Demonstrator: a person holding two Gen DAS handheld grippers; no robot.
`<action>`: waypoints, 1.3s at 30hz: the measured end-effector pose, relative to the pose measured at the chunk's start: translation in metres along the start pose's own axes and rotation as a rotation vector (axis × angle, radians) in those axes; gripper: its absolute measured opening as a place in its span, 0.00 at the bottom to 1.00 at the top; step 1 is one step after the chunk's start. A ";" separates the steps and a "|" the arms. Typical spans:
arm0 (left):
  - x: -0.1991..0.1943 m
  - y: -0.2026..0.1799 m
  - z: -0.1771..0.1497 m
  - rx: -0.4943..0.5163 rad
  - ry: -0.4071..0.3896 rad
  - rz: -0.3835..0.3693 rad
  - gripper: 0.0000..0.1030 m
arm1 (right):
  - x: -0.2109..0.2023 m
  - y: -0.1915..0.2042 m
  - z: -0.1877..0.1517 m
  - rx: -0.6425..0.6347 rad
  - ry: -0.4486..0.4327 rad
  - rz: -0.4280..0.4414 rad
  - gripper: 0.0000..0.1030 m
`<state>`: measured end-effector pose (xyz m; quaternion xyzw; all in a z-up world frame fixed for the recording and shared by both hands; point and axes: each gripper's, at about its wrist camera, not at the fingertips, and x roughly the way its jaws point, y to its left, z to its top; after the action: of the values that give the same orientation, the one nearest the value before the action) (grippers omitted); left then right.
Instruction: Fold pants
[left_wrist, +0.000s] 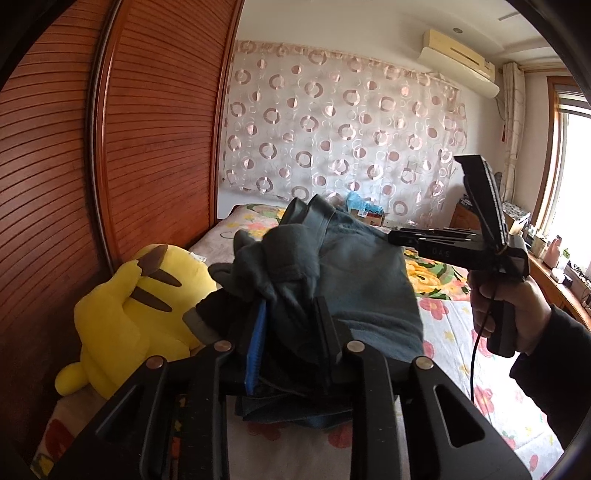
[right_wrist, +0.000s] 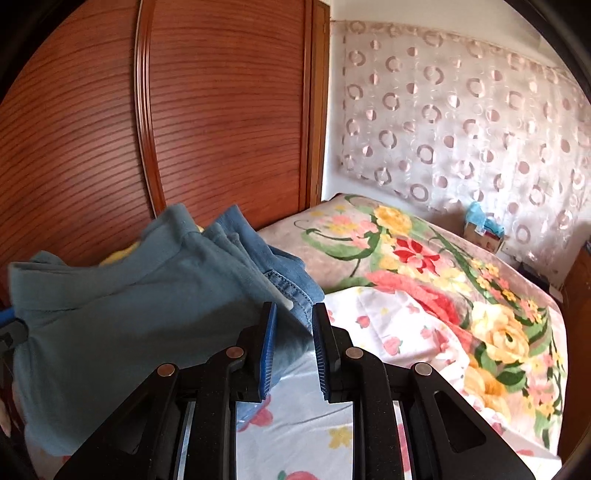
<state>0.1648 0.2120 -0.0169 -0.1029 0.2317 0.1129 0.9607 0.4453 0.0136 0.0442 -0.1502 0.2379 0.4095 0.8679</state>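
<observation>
The pants (left_wrist: 351, 266) are grey-blue with a denim outside and lie bunched in a thick folded pile on the bed. In the left wrist view my left gripper (left_wrist: 291, 306) has the fabric filling the gap between its blue pad (left_wrist: 256, 343) and the other finger. The cloth also drapes over the right finger. My right gripper (left_wrist: 391, 238), held by a hand (left_wrist: 517, 314), reaches the pile's right edge from the side. In the right wrist view the pants (right_wrist: 129, 314) lie to the left. My right gripper (right_wrist: 294, 314) stands open, the denim hem just at its fingertips with the pads clear of it.
A yellow plush toy (left_wrist: 129, 306) lies left of the pile against the slatted wooden wardrobe door (left_wrist: 147, 147). The bed (right_wrist: 424, 325) has a floral sheet and blanket stretching right. A small box (right_wrist: 484, 236) sits at its far end below the circle-patterned curtain (right_wrist: 461, 129).
</observation>
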 end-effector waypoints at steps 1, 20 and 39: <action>-0.002 -0.001 0.002 0.008 -0.001 0.002 0.30 | -0.006 0.004 -0.002 0.009 -0.008 0.004 0.20; -0.051 -0.032 0.006 0.113 -0.074 -0.001 0.52 | -0.122 0.042 -0.072 0.086 -0.112 0.004 0.20; -0.083 -0.087 -0.006 0.230 -0.085 -0.131 0.86 | -0.219 0.072 -0.136 0.196 -0.148 -0.105 0.33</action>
<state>0.1133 0.1133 0.0295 -0.0019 0.1948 0.0271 0.9805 0.2291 -0.1435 0.0422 -0.0463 0.2039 0.3481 0.9139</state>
